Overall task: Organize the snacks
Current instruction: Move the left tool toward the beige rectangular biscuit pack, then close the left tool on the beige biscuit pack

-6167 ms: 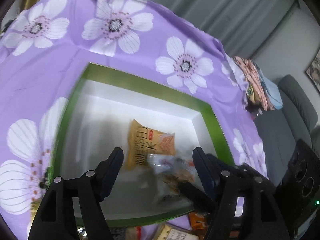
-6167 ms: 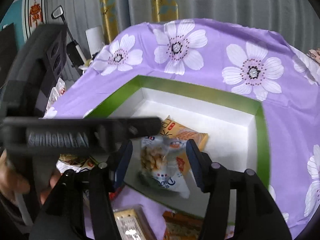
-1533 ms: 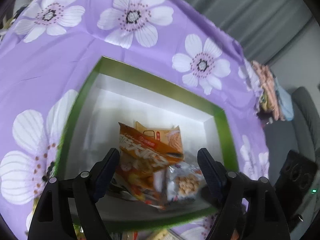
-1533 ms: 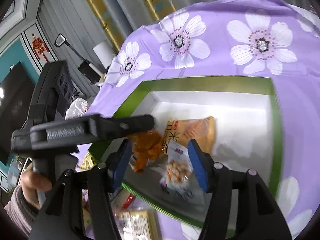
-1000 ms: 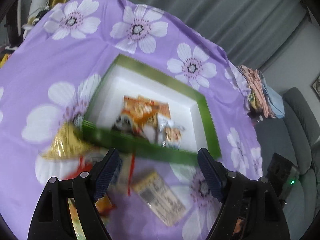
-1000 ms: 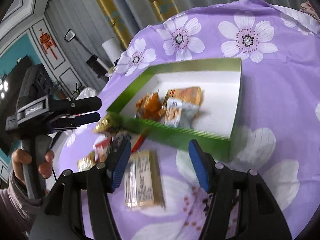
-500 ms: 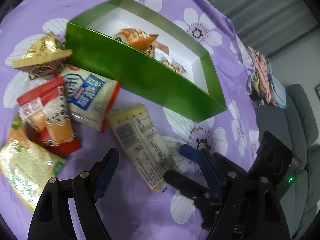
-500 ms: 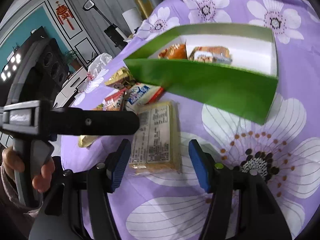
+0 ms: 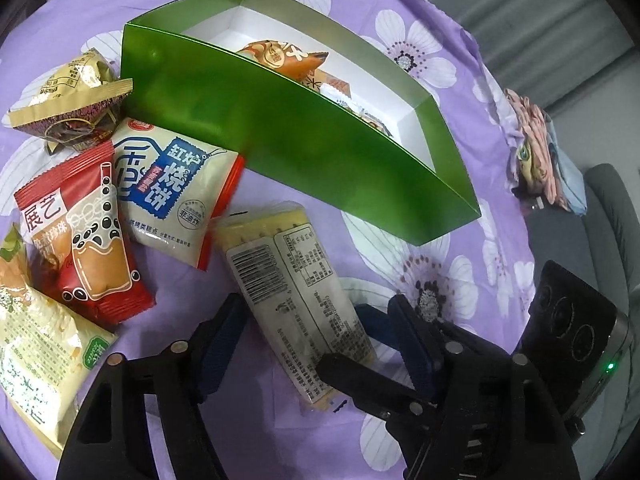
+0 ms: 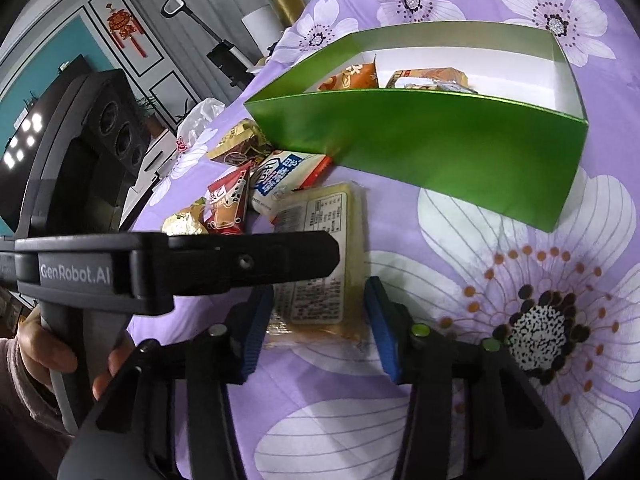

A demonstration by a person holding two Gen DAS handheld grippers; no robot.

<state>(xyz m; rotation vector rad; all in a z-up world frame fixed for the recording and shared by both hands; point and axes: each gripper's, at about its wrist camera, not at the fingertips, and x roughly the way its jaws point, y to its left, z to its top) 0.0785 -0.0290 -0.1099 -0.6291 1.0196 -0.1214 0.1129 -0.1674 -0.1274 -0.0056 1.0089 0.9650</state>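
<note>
A long pale yellow cracker pack (image 9: 296, 296) lies label-up on the purple flowered cloth, in front of the green box (image 9: 304, 140). My right gripper (image 10: 316, 304) is open, its blue pads on either side of the pack's near end (image 10: 320, 264), low over the cloth. My left gripper (image 9: 316, 328) is open and also straddles this pack from the other side. The box (image 10: 440, 136) holds an orange snack bag (image 9: 280, 56) and other packets.
Loose snacks lie left of the pack: a white and blue biscuit bag (image 9: 172, 188), a red milk-tea packet (image 9: 80, 232), a gold and brown packet (image 9: 68, 100), a yellow-green bag (image 9: 36, 360). A grey sofa (image 9: 608, 216) stands beyond the table's right edge.
Both grippers have pulled back from over the box and dropped low toward the cloth. They have closed in on the cracker pack, which now sits between the fingers of each.
</note>
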